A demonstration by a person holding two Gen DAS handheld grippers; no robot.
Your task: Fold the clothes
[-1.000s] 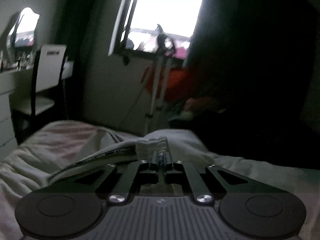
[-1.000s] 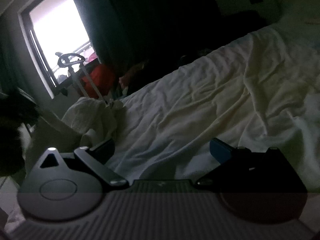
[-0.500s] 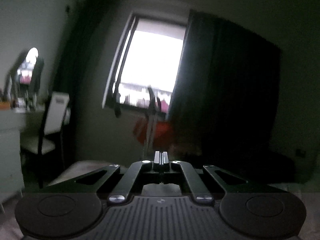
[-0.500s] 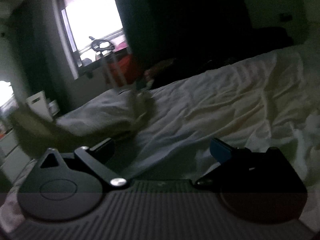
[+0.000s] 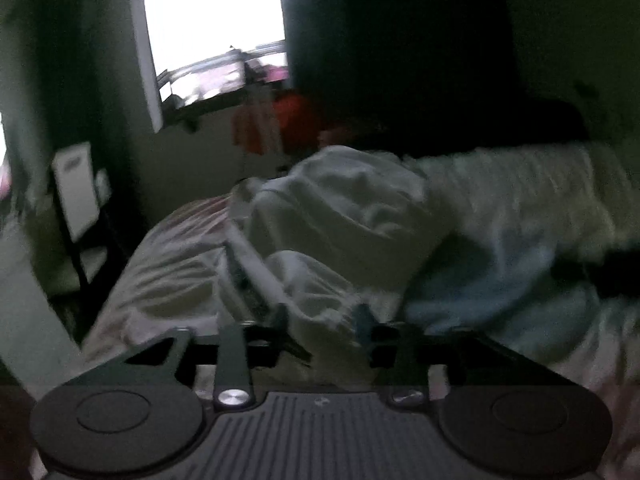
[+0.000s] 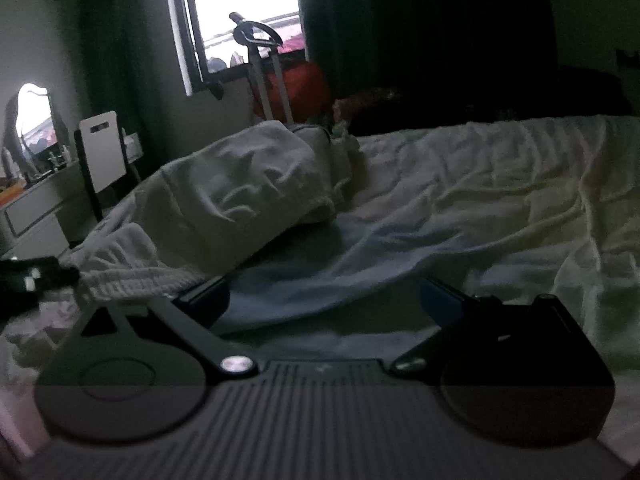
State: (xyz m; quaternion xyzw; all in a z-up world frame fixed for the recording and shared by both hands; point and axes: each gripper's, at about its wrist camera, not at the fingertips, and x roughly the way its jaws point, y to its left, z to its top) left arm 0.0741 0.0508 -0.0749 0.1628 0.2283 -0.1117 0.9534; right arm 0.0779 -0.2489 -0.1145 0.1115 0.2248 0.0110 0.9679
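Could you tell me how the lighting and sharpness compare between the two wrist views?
Left wrist: motion-blurred, dim, window blown out white. Right wrist: sharper, equally dim, window overexposed, white garment creases readable; fisheye bends both.

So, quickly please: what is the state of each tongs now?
Left tongs: opening; white garment edge lies between the fingers, not pinched.
Right tongs: open, holding nothing, above the bed sheet.

I count one white garment (image 6: 240, 196), one bed (image 6: 500, 184), one chair (image 6: 100, 152), one window (image 6: 240, 8), one mirror (image 6: 34, 116) and my two claws (image 5: 322, 320) (image 6: 324, 300).
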